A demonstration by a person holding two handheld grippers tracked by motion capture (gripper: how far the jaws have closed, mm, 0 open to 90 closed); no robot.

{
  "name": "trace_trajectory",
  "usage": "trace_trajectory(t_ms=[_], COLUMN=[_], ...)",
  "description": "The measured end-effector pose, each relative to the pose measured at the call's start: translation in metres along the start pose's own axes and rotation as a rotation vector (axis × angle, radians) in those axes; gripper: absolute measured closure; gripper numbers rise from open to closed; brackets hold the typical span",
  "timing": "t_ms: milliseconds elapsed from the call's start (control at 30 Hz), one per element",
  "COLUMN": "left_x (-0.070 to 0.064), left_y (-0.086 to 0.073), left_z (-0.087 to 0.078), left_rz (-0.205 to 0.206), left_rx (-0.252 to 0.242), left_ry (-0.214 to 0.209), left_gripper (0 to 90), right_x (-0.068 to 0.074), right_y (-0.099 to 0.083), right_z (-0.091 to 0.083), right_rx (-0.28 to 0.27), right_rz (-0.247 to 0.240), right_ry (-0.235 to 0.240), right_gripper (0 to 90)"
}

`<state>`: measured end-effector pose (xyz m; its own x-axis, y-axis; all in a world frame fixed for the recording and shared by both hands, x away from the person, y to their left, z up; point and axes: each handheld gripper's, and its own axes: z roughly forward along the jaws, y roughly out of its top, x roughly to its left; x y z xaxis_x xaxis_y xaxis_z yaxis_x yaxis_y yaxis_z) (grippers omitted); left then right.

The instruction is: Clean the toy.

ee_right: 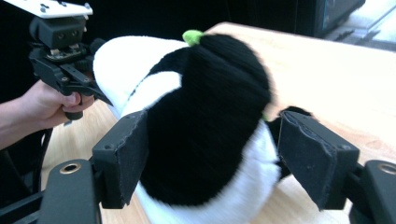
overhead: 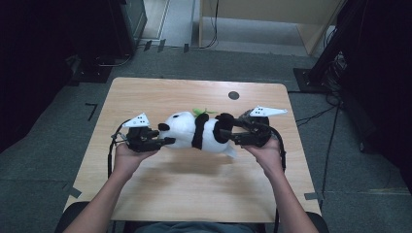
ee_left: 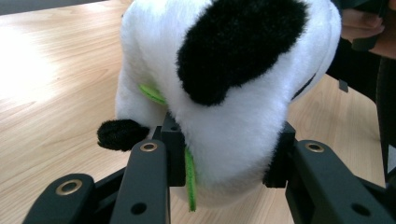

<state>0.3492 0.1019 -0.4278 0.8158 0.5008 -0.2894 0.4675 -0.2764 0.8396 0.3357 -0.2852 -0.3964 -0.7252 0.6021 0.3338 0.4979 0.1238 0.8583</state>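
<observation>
Black-and-white plush panda hangs above the wooden table, its head clamped by the left gripper, its rump by the right gripper.

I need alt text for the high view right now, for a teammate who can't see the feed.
A person holds a plush panda above a wooden table, the left gripper clamped on its head end and the right gripper at its rear end. Dark floor and equipment surround the table.
</observation>
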Motion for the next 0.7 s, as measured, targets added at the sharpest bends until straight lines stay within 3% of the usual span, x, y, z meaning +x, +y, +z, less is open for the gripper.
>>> trace_trajectory(t_ms=[100, 200, 367, 500, 700], left_x=[0.007, 0.01, 0.007, 0.005, 0.0], left_y=[0.001, 0.002, 0.004, 0.006, 0.007], left_z=[-0.005, -0.008, -0.003, -0.001, 0.002], left_rz=[-0.061, -0.08, -0.095, -0.122, -0.139], left_rx=[-0.017, -0.021, -0.005, 0.0, -0.005], left_ry=[0.007, 0.015, -0.012, -0.024, -0.034], left_gripper=[62.4, 62.2, 61.4, 60.8, 60.3], right_x=[-0.004, -0.004, 0.001, 0.004, 0.011], right_y=[-0.004, -0.013, -0.024, -0.028, -0.03], right_z=[-0.003, 0.001, 0.024, 0.035, 0.043], right_rx=[-0.011, -0.021, 0.058, 0.09, 0.079], right_rz=[-0.038, -0.083, -0.116, -0.142, -0.192], right_ry=[0.002, 0.016, 0.054, 0.014, -0.088], right_gripper=[26.2, 22.1, 13.4, 8.8, 16.3])
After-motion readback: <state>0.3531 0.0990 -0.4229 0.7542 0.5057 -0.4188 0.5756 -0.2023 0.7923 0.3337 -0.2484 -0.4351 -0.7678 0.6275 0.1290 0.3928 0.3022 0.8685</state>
